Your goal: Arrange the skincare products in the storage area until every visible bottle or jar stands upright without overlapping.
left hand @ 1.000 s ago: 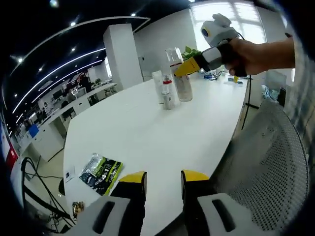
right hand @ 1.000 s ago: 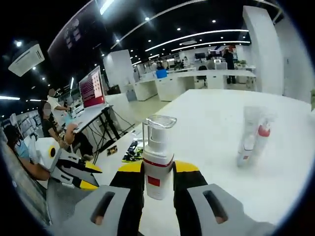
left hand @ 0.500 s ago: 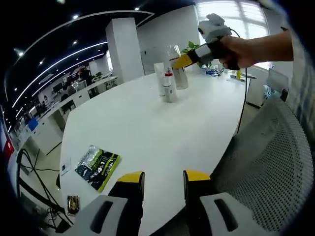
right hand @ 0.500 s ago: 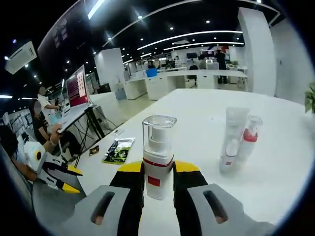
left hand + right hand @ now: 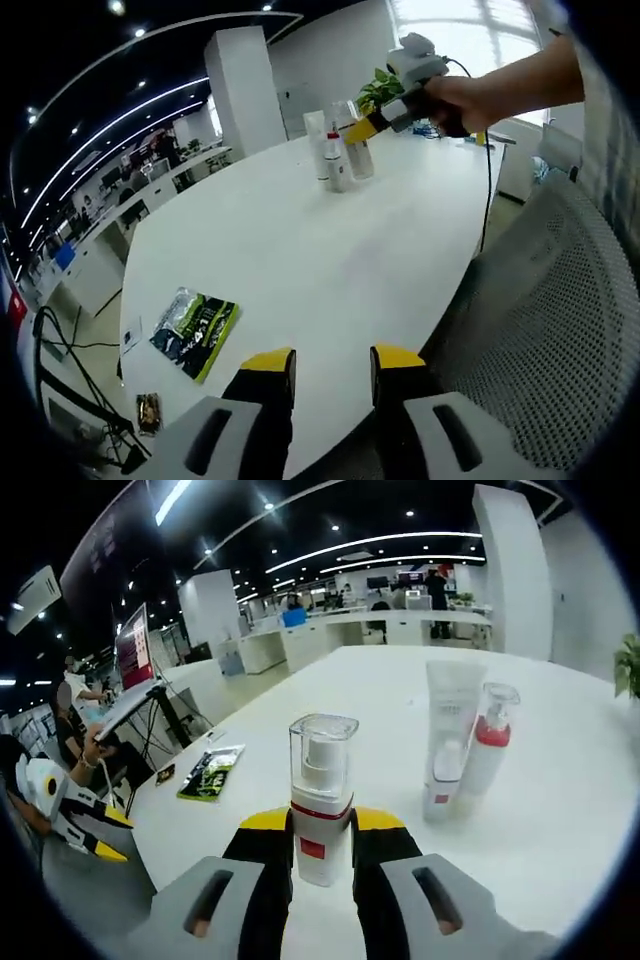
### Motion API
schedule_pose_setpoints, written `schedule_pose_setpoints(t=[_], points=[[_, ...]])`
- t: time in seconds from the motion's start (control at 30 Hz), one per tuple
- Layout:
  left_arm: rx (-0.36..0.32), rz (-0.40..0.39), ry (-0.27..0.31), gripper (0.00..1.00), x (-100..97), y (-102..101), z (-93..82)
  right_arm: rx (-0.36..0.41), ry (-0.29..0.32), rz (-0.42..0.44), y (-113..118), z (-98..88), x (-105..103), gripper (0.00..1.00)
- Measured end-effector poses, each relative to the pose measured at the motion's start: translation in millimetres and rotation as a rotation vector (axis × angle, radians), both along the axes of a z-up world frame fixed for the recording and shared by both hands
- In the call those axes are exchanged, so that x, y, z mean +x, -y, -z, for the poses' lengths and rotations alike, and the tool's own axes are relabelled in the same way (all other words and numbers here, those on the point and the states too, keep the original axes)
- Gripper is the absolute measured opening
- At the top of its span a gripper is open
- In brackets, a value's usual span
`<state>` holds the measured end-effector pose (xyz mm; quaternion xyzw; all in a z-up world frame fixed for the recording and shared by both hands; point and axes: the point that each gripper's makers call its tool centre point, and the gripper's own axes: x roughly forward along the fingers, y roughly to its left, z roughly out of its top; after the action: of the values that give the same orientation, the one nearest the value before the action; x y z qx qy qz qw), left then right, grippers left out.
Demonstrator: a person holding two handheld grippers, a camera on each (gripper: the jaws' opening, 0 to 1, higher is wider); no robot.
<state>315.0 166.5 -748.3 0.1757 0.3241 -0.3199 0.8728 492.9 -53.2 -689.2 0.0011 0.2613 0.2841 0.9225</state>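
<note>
My right gripper [image 5: 320,825] is shut on a white pump bottle [image 5: 320,800] with a clear cap and a red band, held upright over the white table [image 5: 560,810]. Just ahead to its right a white tube [image 5: 447,735] and a pump bottle with a red collar [image 5: 487,745] stand upright, side by side. In the left gripper view the same pair [image 5: 330,155] stands at the far end of the table, with the right gripper [image 5: 375,120] and the held bottle [image 5: 357,150] beside it. My left gripper [image 5: 333,365] hangs open at the near table edge, holding nothing.
A green foil packet [image 5: 195,320] lies flat near the table's left edge, also the green foil packet [image 5: 210,772] in the right gripper view. A grey mesh chair [image 5: 545,330] stands at the right of the left gripper. The left gripper [image 5: 75,815] shows off the table's far side.
The right gripper has carried the clear-capped bottle closer to the tube and the red-collared bottle. The left gripper stays open near the table edge.
</note>
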Motion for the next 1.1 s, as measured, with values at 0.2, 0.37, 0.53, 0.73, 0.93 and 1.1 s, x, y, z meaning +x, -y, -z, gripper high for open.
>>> schedule_pose_setpoints(t=[0.2, 0.37, 0.53, 0.73, 0.93, 1.1], points=[[0.006, 0.008, -0.017, 0.29, -1.5, 1, 3.6, -0.02, -0.008, 0.033, 11, 13.8, 7, 0.19], [0.02, 0.013, -0.037, 0.28, -3.3, 0, 8.4, -0.043, -0.015, 0.036, 16, 26.3, 8, 0.19], [0.022, 0.017, -0.049, 0.28, -4.5, 1, 10.0, -0.041, -0.017, 0.073, 28, 36.4, 10, 0.19], [0.023, 0.02, -0.06, 0.28, -5.5, 1, 12.1, -0.069, 0.007, 0.077, 36, 41.2, 15, 0.2], [0.026, 0.022, -0.074, 0.28, -6.6, 1, 14.3, -0.075, 0.038, 0.102, 48, 39.9, 26, 0.2], [0.028, 0.023, -0.084, 0.28, -7.9, 1, 16.0, -0.091, 0.072, 0.123, 61, 40.4, 34, 0.2]])
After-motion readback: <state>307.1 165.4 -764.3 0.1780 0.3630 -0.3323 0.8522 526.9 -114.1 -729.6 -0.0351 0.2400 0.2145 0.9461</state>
